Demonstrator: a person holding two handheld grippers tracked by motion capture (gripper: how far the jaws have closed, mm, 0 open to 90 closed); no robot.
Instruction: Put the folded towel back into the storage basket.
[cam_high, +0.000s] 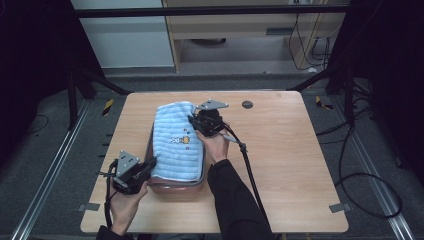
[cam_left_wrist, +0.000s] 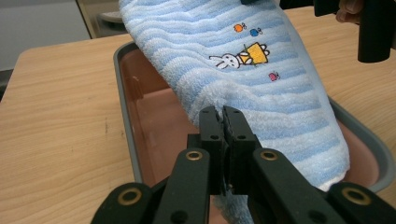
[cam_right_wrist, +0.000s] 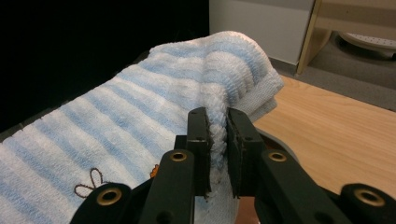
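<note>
Wooden table (cam_high: 280, 150); tray (cam_left_wrist: 125, 116) holds striped towel (cam_left_wrist: 252, 79). Up close I see my left gripper (cam_left_wrist: 223, 116) and right gripper (cam_right_wrist: 216, 121) both pinching towel edges; bunny embroidery visible left-side.

No words, brand names or numbers could be read anywhere. The one mark was an embroidered picture (cam_left_wrist: 243, 57) on the blue-and-white striped towel (cam_left_wrist: 261, 88): a small white rabbit beside an orange shape, with little orange, blue and pink motifs around it, and no lettering.
</note>
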